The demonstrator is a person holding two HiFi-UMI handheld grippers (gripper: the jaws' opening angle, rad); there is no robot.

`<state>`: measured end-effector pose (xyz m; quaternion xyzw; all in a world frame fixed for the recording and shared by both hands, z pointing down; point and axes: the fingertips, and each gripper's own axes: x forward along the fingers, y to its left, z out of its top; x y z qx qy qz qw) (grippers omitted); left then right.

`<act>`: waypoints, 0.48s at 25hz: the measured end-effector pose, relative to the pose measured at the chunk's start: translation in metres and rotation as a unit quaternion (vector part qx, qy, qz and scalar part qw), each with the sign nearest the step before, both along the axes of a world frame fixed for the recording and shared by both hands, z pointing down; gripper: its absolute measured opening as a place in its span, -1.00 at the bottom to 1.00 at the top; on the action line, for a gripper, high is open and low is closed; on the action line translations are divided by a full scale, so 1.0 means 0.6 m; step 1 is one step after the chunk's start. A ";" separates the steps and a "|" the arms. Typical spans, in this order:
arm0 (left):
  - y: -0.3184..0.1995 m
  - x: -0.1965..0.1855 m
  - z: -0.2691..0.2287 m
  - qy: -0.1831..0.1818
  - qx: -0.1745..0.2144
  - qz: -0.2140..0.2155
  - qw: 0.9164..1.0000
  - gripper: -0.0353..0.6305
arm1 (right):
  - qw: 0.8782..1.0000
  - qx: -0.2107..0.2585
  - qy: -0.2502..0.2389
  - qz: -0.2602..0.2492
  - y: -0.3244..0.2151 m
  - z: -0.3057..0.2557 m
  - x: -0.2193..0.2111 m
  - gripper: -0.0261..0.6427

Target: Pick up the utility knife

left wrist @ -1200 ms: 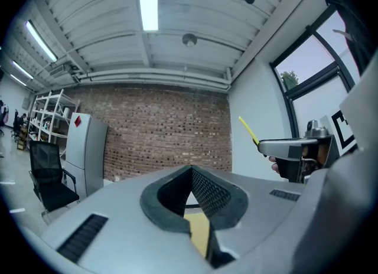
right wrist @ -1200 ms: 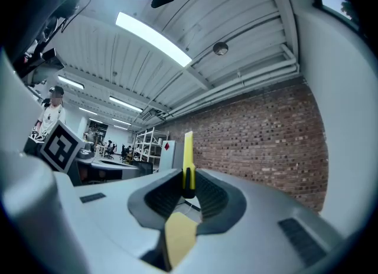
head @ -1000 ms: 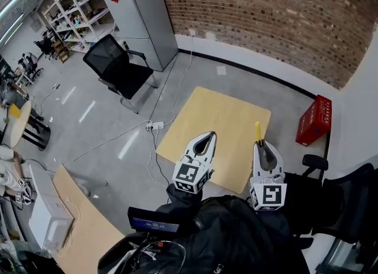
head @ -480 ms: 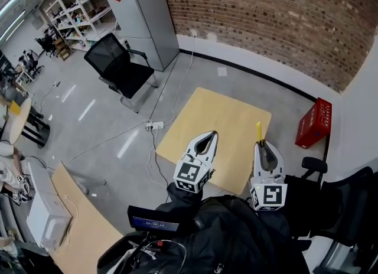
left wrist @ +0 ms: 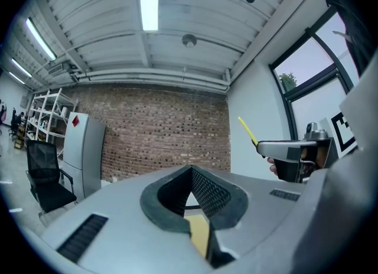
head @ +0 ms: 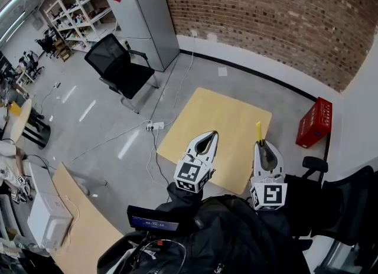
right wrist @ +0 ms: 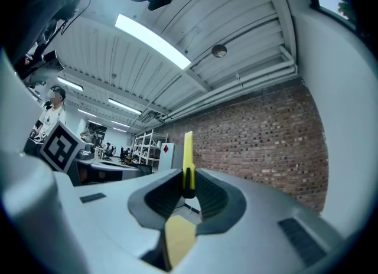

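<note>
A slim yellow utility knife (head: 258, 132) sticks up out of my right gripper (head: 263, 146), whose jaws are shut on its lower end. In the right gripper view the utility knife (right wrist: 188, 163) stands upright between the tips of the right gripper (right wrist: 188, 189). My left gripper (head: 206, 140) is held level beside it, shut with nothing in it. The left gripper view shows the left gripper (left wrist: 190, 189) with its pads together, and the knife (left wrist: 247, 131) poking from the other gripper at the right. Both grippers hover above a small wooden table (head: 220, 124).
A black office chair (head: 117, 67) and a grey cabinet (head: 142, 20) stand at the back left. A red crate (head: 313, 120) sits by the brick wall at the right. A cable and power strip (head: 155, 126) lie on the floor. Another wooden desk (head: 82, 228) is at the lower left.
</note>
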<state>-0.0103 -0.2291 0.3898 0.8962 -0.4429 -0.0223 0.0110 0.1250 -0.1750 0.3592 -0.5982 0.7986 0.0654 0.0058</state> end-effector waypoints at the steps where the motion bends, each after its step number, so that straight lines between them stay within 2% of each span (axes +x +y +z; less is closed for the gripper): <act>1: 0.000 0.000 0.000 0.000 0.000 0.000 1.000 -0.89 | 1.000 0.000 0.000 0.001 0.001 0.000 0.001 -0.72; 12: 0.002 0.001 -0.005 0.000 0.004 0.002 1.000 -0.89 | 1.000 0.005 0.002 0.006 0.003 -0.004 0.003 -0.72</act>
